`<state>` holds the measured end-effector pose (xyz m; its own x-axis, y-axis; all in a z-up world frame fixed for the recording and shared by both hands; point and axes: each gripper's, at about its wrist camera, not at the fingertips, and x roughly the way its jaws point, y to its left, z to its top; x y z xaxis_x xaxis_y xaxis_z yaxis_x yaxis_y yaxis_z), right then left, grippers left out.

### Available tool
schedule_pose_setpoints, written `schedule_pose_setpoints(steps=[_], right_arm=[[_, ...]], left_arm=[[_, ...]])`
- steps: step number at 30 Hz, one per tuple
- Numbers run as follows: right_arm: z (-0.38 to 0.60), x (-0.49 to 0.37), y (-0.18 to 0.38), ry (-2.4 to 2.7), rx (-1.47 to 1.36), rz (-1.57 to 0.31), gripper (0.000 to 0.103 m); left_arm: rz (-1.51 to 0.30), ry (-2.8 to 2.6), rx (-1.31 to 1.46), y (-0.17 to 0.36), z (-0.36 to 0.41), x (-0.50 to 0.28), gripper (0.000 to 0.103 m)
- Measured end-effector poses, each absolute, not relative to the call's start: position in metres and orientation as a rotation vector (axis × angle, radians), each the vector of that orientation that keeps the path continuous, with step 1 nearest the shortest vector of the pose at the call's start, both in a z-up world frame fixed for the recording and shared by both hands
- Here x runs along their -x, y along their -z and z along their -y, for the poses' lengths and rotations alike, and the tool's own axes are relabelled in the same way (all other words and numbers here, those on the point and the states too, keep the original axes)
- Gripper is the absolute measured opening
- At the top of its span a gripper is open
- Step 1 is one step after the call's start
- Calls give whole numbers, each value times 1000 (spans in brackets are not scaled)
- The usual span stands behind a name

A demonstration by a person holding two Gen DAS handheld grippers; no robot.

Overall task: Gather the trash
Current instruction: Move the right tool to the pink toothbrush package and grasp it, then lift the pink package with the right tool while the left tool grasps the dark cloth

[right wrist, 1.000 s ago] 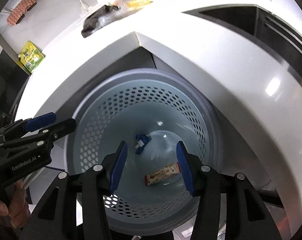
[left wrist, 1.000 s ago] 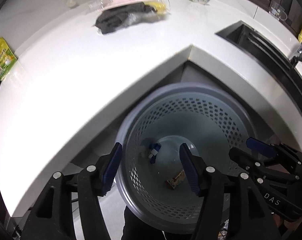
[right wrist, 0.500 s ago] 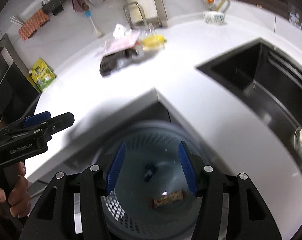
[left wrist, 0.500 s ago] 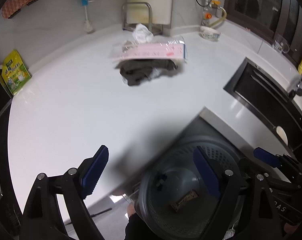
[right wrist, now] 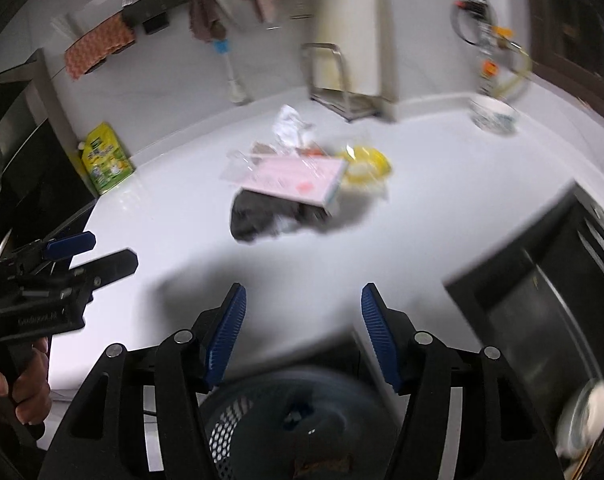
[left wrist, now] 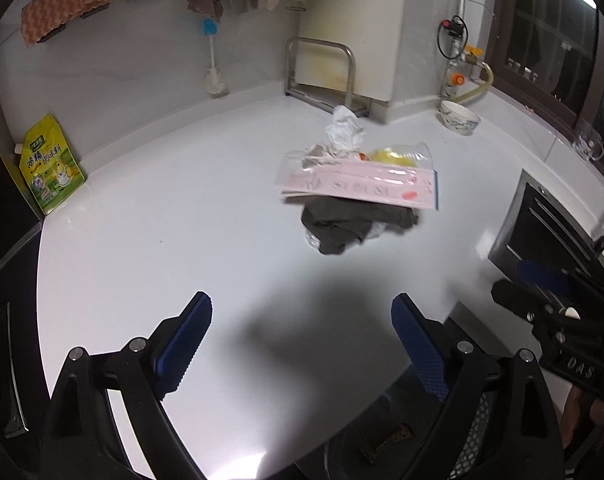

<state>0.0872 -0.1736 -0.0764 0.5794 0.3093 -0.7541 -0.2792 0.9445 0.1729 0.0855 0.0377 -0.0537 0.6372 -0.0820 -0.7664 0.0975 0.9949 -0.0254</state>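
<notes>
Hovering over the white counter (left wrist: 182,208), left gripper (left wrist: 302,344) and right gripper (right wrist: 302,332) both empty, jaws spreading; trash pile (left wrist: 358,192) lying farther off.

Each claw is black plastic, with two fingers lined in ribbed blue pads and silver screws at the joints. The left claw (left wrist: 302,350) carries pale lettering on its side; the right claw (right wrist: 302,334) shows "DAS".
</notes>
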Motion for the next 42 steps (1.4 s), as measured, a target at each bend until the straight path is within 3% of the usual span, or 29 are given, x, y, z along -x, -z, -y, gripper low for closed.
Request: schedule_pose_setpoints(steps=[14,25,42], right_arm=[[114,-215,85,-574,254,-927,65],[72,-243,112,-670,499,-978,68],[59,-272,135,-717,556,-1074,67]], left_arm=[[-905,107,2,62,-58,-120,90],[-936,108,7,74,-63,-136,90],[-957,100,20,81,-71,-147,90]])
